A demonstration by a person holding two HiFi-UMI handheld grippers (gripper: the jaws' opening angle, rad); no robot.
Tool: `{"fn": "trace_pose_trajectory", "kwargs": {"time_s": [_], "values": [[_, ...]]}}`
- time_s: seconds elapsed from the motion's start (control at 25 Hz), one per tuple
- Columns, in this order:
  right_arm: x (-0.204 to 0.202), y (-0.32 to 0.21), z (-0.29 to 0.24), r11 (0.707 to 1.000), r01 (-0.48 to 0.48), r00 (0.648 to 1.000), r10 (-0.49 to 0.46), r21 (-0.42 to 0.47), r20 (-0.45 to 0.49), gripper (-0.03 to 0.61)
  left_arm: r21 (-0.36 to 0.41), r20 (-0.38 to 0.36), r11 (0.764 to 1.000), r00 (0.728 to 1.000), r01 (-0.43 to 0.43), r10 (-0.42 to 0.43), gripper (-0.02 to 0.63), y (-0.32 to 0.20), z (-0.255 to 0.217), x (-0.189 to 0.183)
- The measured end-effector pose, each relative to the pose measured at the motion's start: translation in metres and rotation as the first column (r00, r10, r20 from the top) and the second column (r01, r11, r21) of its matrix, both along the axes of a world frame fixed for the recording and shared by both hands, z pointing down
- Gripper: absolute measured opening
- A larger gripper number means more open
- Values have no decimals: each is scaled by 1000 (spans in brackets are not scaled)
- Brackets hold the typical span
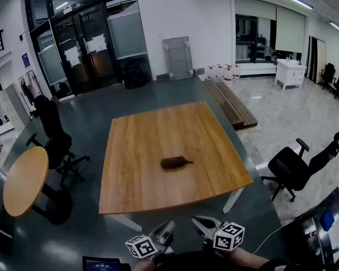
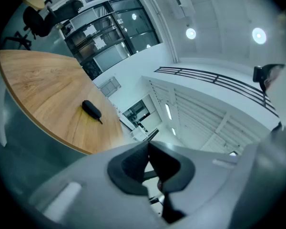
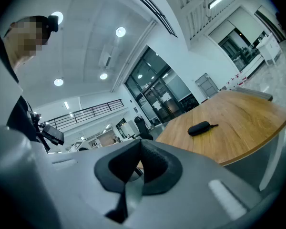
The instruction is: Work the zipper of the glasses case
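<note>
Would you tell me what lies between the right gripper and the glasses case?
In the head view, only floor and bare tabletop separate the right gripper from the glasses case.

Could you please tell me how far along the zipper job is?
Nothing looks done: the glasses case lies alone on the table. Nothing in hand: left hand-held gripper and right hand-held gripper are shut, empty, short of it. Left: reaching it, working the zipper.

Glasses case (image 1: 175, 162): dark, seemingly brown-black, plain. Table (image 1: 158, 134): light wood, grained. Floor (image 1: 90, 112): dark grey-green. Office chair (image 1: 294, 171): black. Round table (image 1: 25, 179): orange-tan. Wall (image 1: 175, 10): white.
</note>
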State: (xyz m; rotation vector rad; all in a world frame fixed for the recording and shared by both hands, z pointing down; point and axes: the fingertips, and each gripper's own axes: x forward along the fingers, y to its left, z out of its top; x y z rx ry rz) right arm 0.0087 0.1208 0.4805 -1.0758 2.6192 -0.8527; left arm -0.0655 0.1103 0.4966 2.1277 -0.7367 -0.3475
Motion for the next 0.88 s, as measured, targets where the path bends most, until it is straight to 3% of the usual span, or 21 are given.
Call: {"fn": "trace_pose_trajectory", "kwargs": {"time_s": [0.56,0.88], "values": [[7,5,-3,1000,24,999,-24,20,21,5,-5,17,1000,1000,23,-23,3,5,3,5],[47,2,-22,997,8,999,-12,77,51,8,15,3,1000,1000,24,-24,3,0,-11,41]]}}
